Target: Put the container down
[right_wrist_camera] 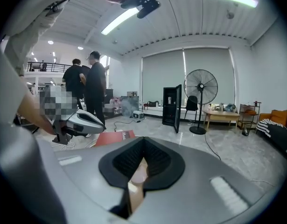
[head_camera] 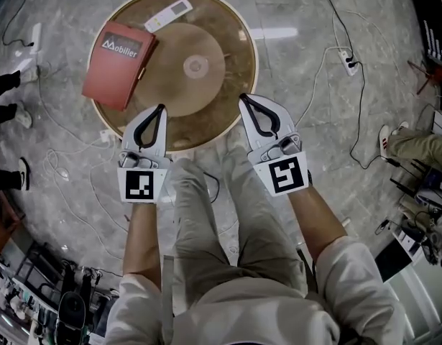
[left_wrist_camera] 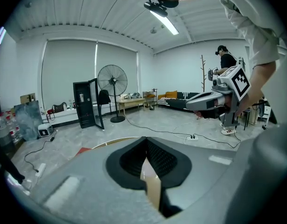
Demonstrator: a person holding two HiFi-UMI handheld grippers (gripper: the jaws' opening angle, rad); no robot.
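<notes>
The container is a flat red box [head_camera: 120, 63] with white lettering, lying on the left side of a round wooden table [head_camera: 206, 99]; no gripper touches it. My left gripper [head_camera: 160, 108] is shut and empty, over the table's near edge, to the right of the box and nearer me. My right gripper [head_camera: 243, 99] is shut and empty too, over the near right rim. In the right gripper view the box [right_wrist_camera: 114, 137] shows beyond my shut jaws, with the left gripper [right_wrist_camera: 94, 122] beside it. The left gripper view has the right gripper [left_wrist_camera: 199, 104] hanging at the right.
A white flat device [head_camera: 168, 14] lies at the table's far edge. Cables and a power strip [head_camera: 348, 62] run over the marble floor. People's shoes [head_camera: 23, 171] are at the left and a leg [head_camera: 415, 146] at the right. A standing fan [left_wrist_camera: 112, 80] and a black cabinet [left_wrist_camera: 85, 104] are far off.
</notes>
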